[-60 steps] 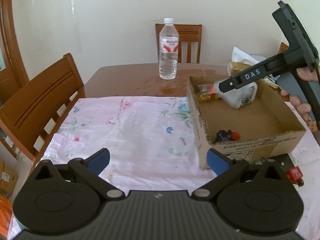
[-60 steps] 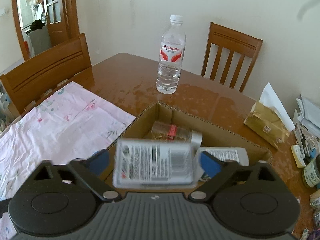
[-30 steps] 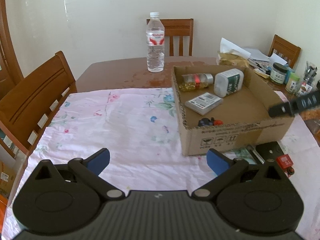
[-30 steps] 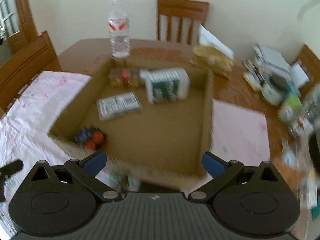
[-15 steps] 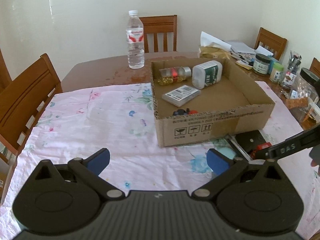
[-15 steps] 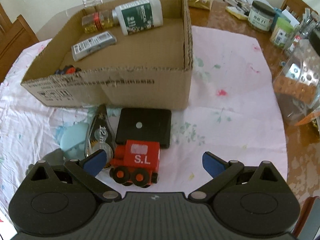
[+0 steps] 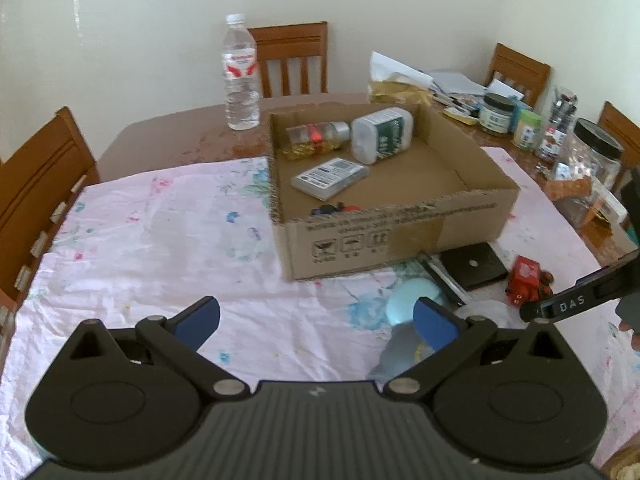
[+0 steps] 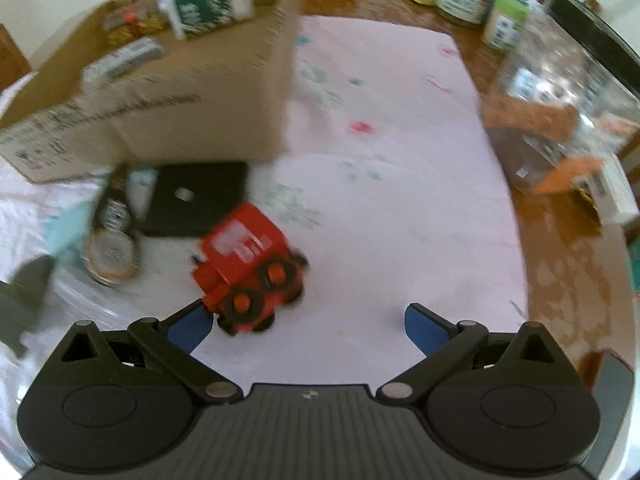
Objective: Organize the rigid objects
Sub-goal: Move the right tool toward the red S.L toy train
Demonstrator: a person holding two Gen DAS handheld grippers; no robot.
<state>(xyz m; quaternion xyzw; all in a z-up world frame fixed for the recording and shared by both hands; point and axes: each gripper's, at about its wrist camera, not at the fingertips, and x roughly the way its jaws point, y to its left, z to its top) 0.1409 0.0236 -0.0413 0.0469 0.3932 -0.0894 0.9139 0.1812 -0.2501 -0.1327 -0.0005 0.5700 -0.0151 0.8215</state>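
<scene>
Both grippers are spread wide with nothing in them. Right gripper (image 8: 308, 326) sits low over the pink cloth (image 8: 400, 200), its left fingertip touching the red toy truck (image 8: 248, 268). Truck's tipped on its side, just outside the cardboard box (image 7: 400, 236). Left gripper (image 7: 316, 320) hangs further back.

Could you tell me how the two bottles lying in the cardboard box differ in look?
The clear bottle shows yellow contents, a red band and a silver cap; the white bottle is opaque with a green label. The white one is fatter. Both lie on their sides at the far end of the cardboard box.
</scene>
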